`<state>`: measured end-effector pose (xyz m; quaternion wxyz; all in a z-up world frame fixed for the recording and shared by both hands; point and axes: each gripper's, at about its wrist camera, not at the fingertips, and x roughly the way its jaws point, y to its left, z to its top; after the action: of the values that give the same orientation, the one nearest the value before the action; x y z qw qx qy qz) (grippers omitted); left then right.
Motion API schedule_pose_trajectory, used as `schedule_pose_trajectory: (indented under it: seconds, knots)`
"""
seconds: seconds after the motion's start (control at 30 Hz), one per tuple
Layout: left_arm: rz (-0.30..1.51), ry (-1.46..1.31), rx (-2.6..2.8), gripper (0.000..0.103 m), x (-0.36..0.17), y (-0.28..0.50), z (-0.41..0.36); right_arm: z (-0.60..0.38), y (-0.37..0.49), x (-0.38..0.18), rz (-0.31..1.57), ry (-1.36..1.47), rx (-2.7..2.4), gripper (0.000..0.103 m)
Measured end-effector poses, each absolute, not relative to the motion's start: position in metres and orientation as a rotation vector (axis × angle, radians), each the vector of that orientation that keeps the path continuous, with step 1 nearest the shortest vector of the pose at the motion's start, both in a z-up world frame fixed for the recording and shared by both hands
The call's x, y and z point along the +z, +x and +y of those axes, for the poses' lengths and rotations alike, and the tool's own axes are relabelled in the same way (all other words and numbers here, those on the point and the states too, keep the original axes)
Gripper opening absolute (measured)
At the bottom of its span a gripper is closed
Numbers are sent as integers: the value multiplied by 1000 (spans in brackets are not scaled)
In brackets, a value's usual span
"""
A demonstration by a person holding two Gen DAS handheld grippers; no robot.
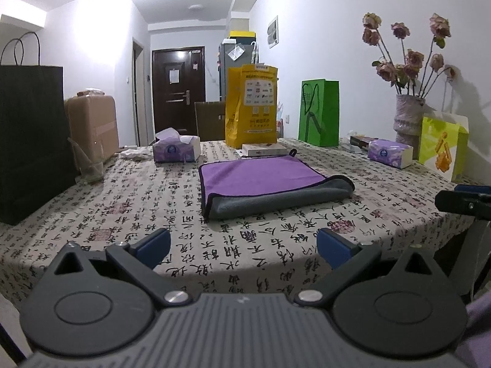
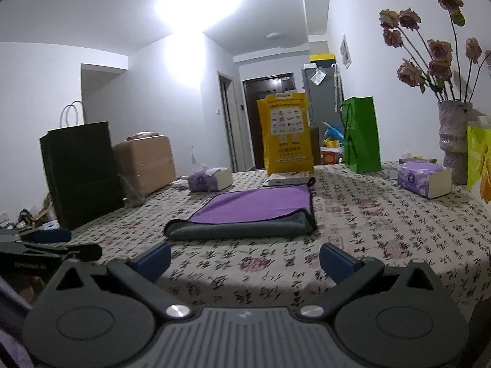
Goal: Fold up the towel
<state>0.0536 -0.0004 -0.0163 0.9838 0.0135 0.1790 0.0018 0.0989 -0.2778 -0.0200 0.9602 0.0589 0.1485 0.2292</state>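
Folded purple towel (image 1: 260, 181) lies mid-surface (image 1: 122, 208). Tissue boxes (image 1: 176, 148), yellow bag (image 1: 251, 105) behind. Left gripper (image 1: 242, 247) and right gripper (image 2: 244, 256) wide, empty, well short.

The tablecloth (image 1: 153, 202) is printed all over with black brush-written Chinese characters and faint reddish seal stamps, though I can't make out any one word for certain. The yellow bag (image 1: 251, 107) standing at the far side carries rows of small logos and lines of print, too small and blurred to read, and the purple tissue packs (image 1: 175, 150) each show a round emblem whose lettering I can't decipher. A paper notice is stuck on the dark door (image 1: 178, 92), also unreadable from here.
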Motion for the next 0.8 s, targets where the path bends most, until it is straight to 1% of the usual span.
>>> schedule_pose_trajectory:
  seconds: [0.27, 0.57, 0.8]
  knots:
    - [374, 4, 58, 103, -21, 91, 13, -266, 132, -31, 308, 62, 409, 103]
    - [399, -36, 66, 103, -28, 141, 31, -268, 186, -42, 362, 90, 377, 103]
    - [457, -16, 19, 103, -34, 180, 36, -268, 224, -48, 377, 103, 384, 103]
